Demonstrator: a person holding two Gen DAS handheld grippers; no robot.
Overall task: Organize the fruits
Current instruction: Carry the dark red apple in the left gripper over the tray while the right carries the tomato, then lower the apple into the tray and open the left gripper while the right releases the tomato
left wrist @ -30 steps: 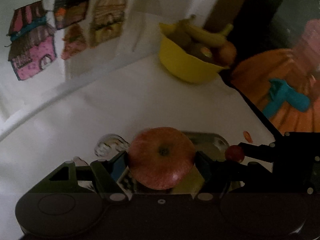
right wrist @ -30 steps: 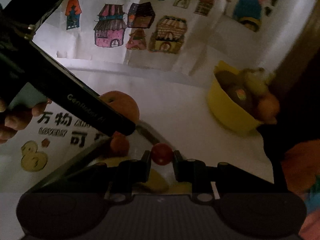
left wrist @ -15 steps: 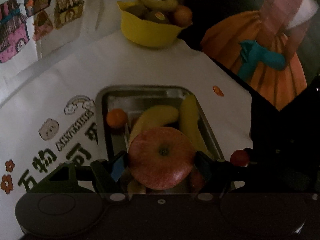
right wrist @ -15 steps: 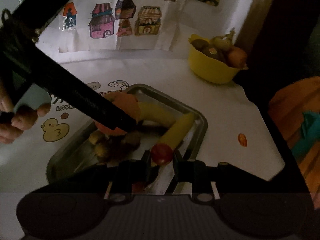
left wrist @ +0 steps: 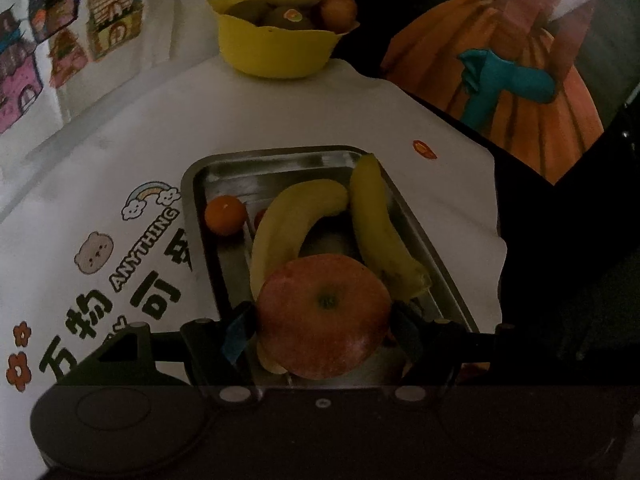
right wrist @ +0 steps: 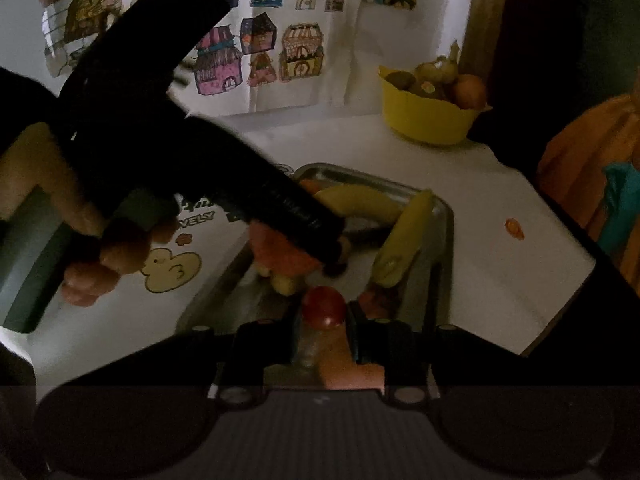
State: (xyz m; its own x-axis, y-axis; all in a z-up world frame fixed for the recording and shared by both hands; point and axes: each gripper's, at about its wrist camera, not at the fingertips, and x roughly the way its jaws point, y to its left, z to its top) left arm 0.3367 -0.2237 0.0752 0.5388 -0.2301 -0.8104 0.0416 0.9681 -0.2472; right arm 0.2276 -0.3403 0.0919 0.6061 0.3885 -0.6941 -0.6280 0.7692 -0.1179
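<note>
Meanwhile, the left gripper [left wrist: 324,320] is clamping a red apple [left wrist: 324,316] over the metal tray [left wrist: 424,240], just above two bananas [left wrist: 296,220]. The right gripper [right wrist: 323,312] is pinching a small red tomato [right wrist: 323,307] above the tray's near end.

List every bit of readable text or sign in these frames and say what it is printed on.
"ANYTHING": tablecloth, beside the rainbow, left wrist view.
"万物可爱": large characters on the tablecloth, below it; the last is partly hidden by the tray.
"…VELY": tablecloth, right wrist view; the start is hidden behind the left tongs.
Lettering on the left tongs' body: too dark to read.
Stickers on fruit in the yellow bowl: too small to read.
</note>
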